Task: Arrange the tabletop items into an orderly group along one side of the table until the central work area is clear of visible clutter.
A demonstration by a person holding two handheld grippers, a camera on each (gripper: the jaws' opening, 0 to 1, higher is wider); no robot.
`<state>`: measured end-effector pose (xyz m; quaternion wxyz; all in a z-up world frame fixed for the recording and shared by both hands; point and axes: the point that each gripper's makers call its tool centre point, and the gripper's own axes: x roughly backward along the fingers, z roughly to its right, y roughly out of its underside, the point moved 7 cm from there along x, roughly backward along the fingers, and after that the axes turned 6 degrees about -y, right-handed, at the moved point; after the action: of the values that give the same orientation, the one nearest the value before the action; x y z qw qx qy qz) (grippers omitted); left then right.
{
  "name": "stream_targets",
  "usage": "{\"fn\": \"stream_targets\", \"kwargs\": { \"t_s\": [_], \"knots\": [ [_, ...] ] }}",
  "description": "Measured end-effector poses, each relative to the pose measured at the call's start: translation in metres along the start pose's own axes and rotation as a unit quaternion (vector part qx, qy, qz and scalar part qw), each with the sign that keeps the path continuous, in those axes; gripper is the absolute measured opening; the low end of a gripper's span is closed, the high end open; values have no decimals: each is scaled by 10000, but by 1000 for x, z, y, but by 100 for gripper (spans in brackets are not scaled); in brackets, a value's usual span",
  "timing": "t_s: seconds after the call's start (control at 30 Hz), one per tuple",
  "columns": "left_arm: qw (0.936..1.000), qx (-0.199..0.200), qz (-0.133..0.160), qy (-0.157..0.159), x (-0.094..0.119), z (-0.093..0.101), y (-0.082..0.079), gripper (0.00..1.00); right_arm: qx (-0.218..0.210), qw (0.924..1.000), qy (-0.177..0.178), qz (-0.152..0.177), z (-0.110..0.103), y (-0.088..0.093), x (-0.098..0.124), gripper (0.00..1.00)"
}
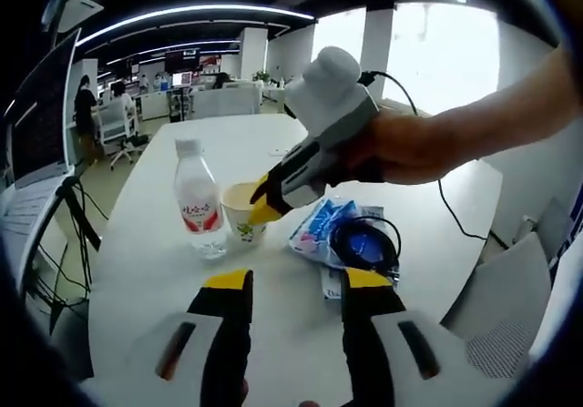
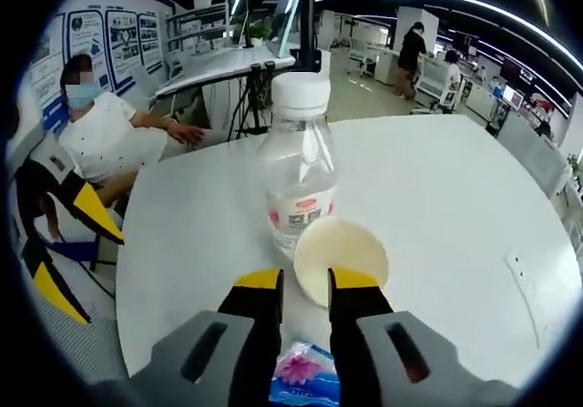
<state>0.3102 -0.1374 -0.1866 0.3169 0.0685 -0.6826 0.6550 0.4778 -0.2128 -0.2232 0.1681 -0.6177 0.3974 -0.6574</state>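
Note:
A clear water bottle (image 1: 199, 202) with a red label and white cap stands on the round white table (image 1: 182, 279). Next to it is a paper cup (image 1: 239, 218). My right gripper (image 1: 264, 202), held by a hand, reaches the cup's rim from the right. In the right gripper view its jaws (image 2: 306, 281) stand narrowly apart astride the near wall of the cup (image 2: 342, 248), with the bottle (image 2: 299, 166) just behind. My left gripper (image 1: 296, 284) stands open over bare table, short of both; it also enters the right gripper view (image 2: 73, 252).
A blue-and-white packet (image 1: 319, 223) lies right of the cup, with a coiled black cable (image 1: 366, 241) on it; the packet (image 2: 301, 375) is under my right jaws. A seated person (image 2: 100, 125) is beside the table. Desks and chairs stand beyond.

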Motion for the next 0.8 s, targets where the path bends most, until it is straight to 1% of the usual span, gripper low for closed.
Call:
{"fn": "stream_targets", "kwargs": {
  "t_s": [0.23, 0.37, 0.57, 0.73, 0.8],
  "knots": [
    [10000, 8, 14, 33, 6, 8, 2, 37, -154, 9996, 137, 211, 3, 3, 24, 18],
    [10000, 3, 35, 51, 9, 12, 2, 37, -260, 9988, 276, 300, 6, 9, 41, 18],
    [9999, -64, 57, 83, 11, 19, 1, 37, -487, 9972, 441, 366, 8, 25, 62, 18],
    [9999, -98, 75, 121, 11, 24, 0, 37, -643, 9955, 590, 367, 4, 41, 81, 17],
    [9998, -107, 82, 129, 10, 25, 0, 37, -711, 9947, 646, 370, 5, 48, 86, 17]
  ]
}}
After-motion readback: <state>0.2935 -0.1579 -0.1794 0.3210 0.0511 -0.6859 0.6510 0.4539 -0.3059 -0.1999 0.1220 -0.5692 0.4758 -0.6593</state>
